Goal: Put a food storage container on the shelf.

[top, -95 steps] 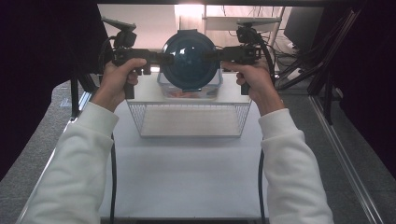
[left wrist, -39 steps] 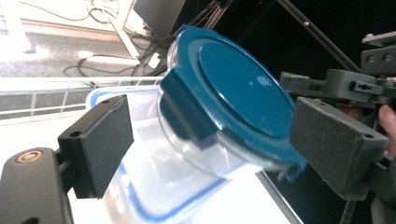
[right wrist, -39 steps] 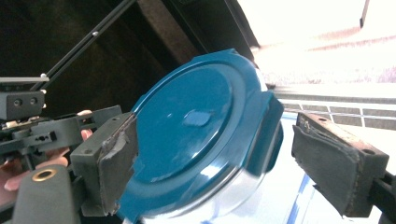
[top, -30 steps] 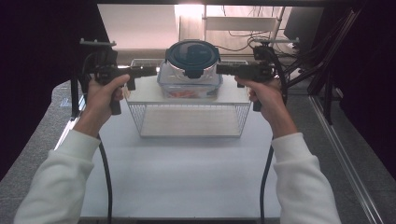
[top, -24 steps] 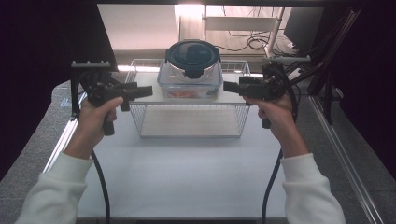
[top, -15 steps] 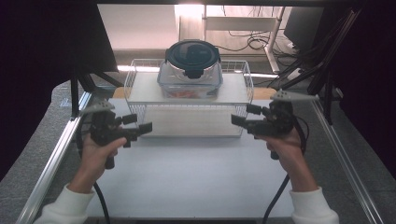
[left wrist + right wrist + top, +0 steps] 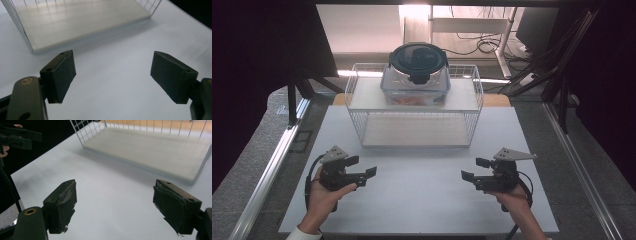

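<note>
white wire rack (image 7: 414, 107), matt tabletop (image 7: 417, 200), clear plastic tub (image 7: 416, 82).

**Rack at the back, grippers at the front**

A wire rack (image 7: 414, 107) stands at the far middle of the table (image 7: 417, 205). A lidded container (image 7: 417, 75) sits on the rack's upper shelf, centred; the lower shelf (image 7: 414, 131) lies beneath it, resting on the table. The left gripper (image 7: 362, 169) is over the near left part of the table, the right gripper (image 7: 476, 169) over the near right, well apart from each other and both in front of the rack, jaws spread and pointing inward.
</note>
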Motion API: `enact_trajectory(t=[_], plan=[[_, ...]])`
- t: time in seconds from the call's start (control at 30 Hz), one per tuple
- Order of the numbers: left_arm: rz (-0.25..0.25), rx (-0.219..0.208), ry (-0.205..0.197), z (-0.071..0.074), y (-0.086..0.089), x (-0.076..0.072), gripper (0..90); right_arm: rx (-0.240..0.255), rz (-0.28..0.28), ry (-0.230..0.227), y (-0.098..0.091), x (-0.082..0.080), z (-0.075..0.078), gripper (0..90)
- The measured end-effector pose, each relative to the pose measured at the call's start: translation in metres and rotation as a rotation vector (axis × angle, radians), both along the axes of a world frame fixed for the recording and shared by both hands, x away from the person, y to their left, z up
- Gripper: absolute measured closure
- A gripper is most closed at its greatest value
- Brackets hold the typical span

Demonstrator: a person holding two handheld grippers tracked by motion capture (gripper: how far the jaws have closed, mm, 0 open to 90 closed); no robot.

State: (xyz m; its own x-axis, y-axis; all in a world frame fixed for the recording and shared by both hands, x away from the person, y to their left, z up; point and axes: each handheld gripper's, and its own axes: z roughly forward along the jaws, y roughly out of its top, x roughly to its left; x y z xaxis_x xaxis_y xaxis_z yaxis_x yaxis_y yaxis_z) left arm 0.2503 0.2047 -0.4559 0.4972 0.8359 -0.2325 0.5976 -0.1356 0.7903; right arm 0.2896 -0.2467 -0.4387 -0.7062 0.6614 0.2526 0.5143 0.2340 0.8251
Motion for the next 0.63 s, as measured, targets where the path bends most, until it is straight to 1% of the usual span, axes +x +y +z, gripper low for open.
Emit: enact_trajectory(t=[0.03, 0.07, 0.1, 0.17, 0.23, 0.37, 0.4, 0.47, 0.53, 0.63], plan=[[0.002, 0.007, 0.006, -0.002, 0.0, 0.0, 19.5, 0.01, -0.011, 0.006, -0.001, 0.0, -0.006, 19.0], [-0.004, 0.01, 0.013, -0.004, -0.001, 0.0, 19.5, 0.012, -0.007, 0.022, -0.002, 0.001, -0.011, 19.0], [-0.006, 0.011, 0.014, -0.005, -0.001, -0.001, 19.5, 0.003, -0.004, 0.036, -0.002, 0.001, -0.015, 19.0], [-0.006, 0.011, 0.018, -0.006, -0.002, -0.001, 19.5, -0.027, -0.013, 0.022, -0.001, 0.001, -0.017, 18.9], [-0.007, 0.011, 0.024, -0.006, -0.002, -0.001, 19.5, -0.039, -0.013, 0.021, 0.0, 0.001, -0.018, 19.0], [-0.009, 0.013, 0.029, -0.008, -0.003, 0.0, 19.4, -0.033, -0.012, 0.01, 0.0, 0.001, -0.016, 19.0], [-0.008, 0.019, 0.036, -0.009, -0.003, 0.0, 19.4, -0.027, -0.012, 0.007, 0.0, 0.0, -0.015, 19.0], [-0.007, 0.019, 0.035, -0.01, -0.003, 0.002, 19.4, -0.023, -0.014, -0.001, -0.001, 0.0, -0.014, 18.8], [-0.006, 0.015, 0.036, -0.011, -0.003, 0.003, 19.4, -0.019, -0.019, -0.01, -0.002, -0.001, -0.013, 18.0], [-0.004, 0.023, 0.039, -0.013, -0.002, 0.004, 19.1, -0.032, -0.038, -0.023, -0.004, -0.001, -0.013, 16.2]])
